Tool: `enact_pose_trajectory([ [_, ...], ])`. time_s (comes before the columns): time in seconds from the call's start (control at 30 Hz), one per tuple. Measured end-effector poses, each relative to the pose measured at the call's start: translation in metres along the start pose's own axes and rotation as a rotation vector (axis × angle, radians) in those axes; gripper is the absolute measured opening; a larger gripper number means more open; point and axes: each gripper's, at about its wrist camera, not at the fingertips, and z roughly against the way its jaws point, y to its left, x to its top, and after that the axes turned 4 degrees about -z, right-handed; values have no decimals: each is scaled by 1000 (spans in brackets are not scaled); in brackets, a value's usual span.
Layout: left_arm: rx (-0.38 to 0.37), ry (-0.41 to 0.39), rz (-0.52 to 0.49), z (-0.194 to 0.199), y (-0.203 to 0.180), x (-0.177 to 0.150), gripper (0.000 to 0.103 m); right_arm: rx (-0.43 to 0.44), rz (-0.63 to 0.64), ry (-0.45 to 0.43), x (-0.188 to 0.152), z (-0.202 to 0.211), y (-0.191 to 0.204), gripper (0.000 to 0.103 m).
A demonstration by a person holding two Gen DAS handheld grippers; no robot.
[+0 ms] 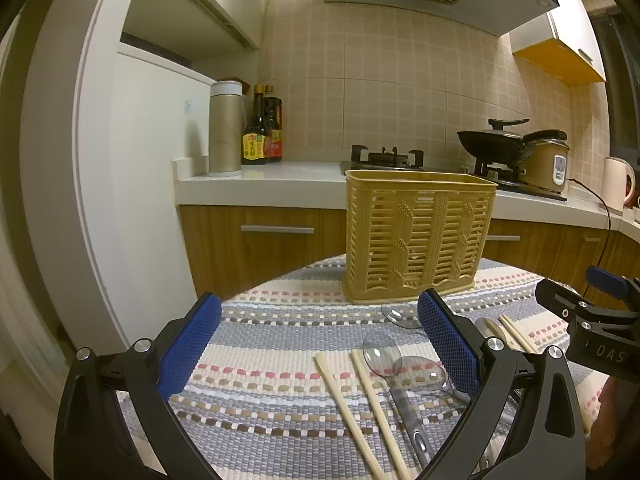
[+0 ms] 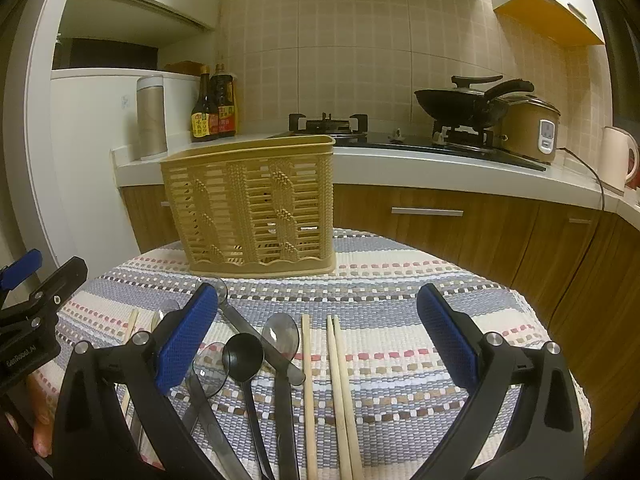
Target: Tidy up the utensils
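Left gripper: held low and level, jaws spread wide, nothing gripped between the blue pads.
Right gripper: held level beside it, jaws likewise spread wide, nothing clasped.
Hand: fingertips glimpsed at the lower left edge of the right wrist view.

The basket stands on the mat, at its far edge. In front of it, on the mat, lie the spoons and, to their right, the chopsticks. Further chopsticks lie left of the spoons. Behind the mat runs the counter; on it, bottles at left, the stove at centre, the rice cooker at right.
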Motion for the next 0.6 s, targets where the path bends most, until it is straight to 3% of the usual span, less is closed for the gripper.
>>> enact_pose_trajectory([
  [0.6, -1, 1, 6, -1, 2, 0, 95, -1, 8, 8, 0, 0, 1, 95],
])
